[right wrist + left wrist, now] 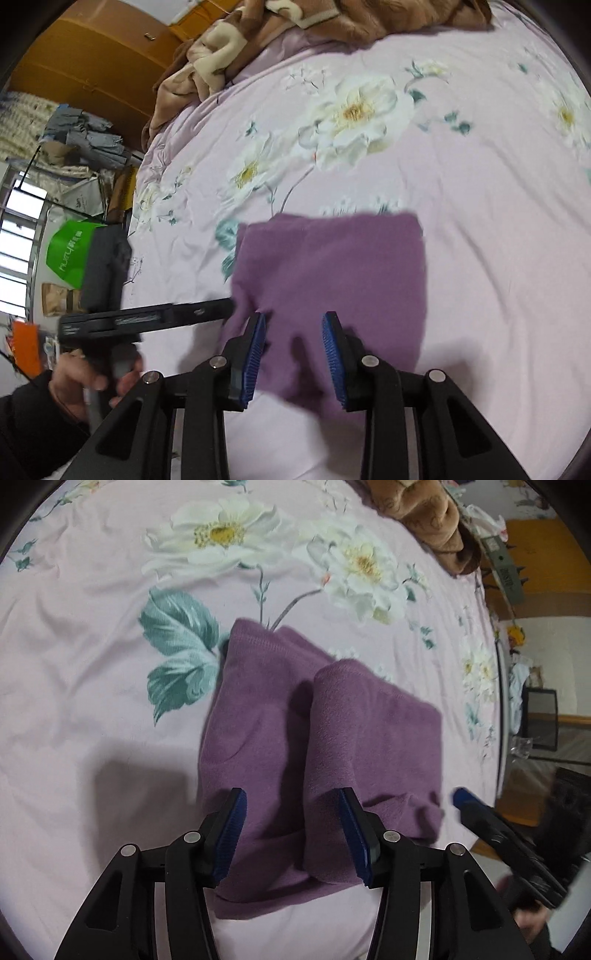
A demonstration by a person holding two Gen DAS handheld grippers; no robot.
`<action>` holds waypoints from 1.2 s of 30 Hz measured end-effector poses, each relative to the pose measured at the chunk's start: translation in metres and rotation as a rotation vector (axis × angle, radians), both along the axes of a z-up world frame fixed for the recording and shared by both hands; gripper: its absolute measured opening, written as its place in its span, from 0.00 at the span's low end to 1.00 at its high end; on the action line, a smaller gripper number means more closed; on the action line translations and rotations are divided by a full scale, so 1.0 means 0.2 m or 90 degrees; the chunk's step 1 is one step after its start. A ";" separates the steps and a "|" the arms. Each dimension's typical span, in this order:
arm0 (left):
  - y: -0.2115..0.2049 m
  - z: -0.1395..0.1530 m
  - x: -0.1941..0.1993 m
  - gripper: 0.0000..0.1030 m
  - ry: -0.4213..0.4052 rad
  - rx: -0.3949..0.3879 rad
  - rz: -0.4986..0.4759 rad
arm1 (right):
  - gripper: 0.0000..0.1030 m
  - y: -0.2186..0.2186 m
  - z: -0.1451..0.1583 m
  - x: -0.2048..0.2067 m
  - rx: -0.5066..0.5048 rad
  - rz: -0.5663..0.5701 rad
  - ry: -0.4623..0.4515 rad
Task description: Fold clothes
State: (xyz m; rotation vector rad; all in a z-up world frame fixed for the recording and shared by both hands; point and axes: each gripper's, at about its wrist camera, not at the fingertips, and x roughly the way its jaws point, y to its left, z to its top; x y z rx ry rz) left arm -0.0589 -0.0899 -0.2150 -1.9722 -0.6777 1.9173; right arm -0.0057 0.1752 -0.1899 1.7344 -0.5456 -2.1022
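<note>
Black-framed, blue-padded left claw [291, 834] and right claw [293, 356] are both seen spread, nothing pinched, poised over the near edge of the folded purple fleece garment [280, 716]. Garment is laid on the pink floral bedsheet [92, 686]. Brown plush blanket [295, 22] is bunched at the far edge.
</note>
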 end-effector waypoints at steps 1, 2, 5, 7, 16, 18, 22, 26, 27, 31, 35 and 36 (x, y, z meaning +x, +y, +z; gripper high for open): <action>-0.01 0.01 0.00 0.55 0.001 0.007 0.008 | 0.33 0.00 -0.03 -0.01 -0.004 0.021 -0.019; -0.02 0.02 0.00 0.59 0.002 0.012 0.014 | 0.33 -0.01 -0.06 -0.01 -0.006 0.042 -0.033; 0.03 0.00 -0.01 0.62 -0.006 0.017 -0.003 | 0.33 -0.05 -0.11 0.02 0.008 0.101 -0.053; 0.08 -0.02 -0.02 0.62 -0.013 0.019 -0.029 | 0.28 -0.07 -0.11 0.05 -0.003 0.128 -0.057; 0.19 -0.07 -0.01 0.13 -0.011 0.020 -0.084 | 0.07 -0.07 -0.04 0.23 0.006 0.216 -0.060; 0.19 -0.04 -0.01 0.12 0.006 0.027 -0.094 | 0.09 -0.01 0.02 0.20 0.013 0.180 -0.017; 0.17 0.00 -0.02 0.12 0.017 0.041 -0.100 | 0.18 0.11 0.00 0.09 0.029 0.148 0.001; 0.15 0.04 -0.05 0.12 0.027 0.046 -0.114 | 0.19 0.07 -0.11 0.05 0.047 0.263 -0.029; 0.14 0.05 -0.06 0.12 0.028 0.047 -0.118 | 0.20 0.05 -0.12 0.05 0.051 0.295 -0.025; 0.14 0.08 -0.08 0.12 0.035 0.057 -0.126 | 0.21 0.02 -0.10 0.02 0.077 0.375 0.003; 0.16 0.10 -0.08 0.12 0.040 0.060 -0.130 | 0.22 0.03 -0.11 0.02 0.075 0.417 0.000; 0.17 0.10 -0.08 0.12 0.040 0.060 -0.130 | 0.24 0.02 -0.13 0.04 0.074 0.431 -0.006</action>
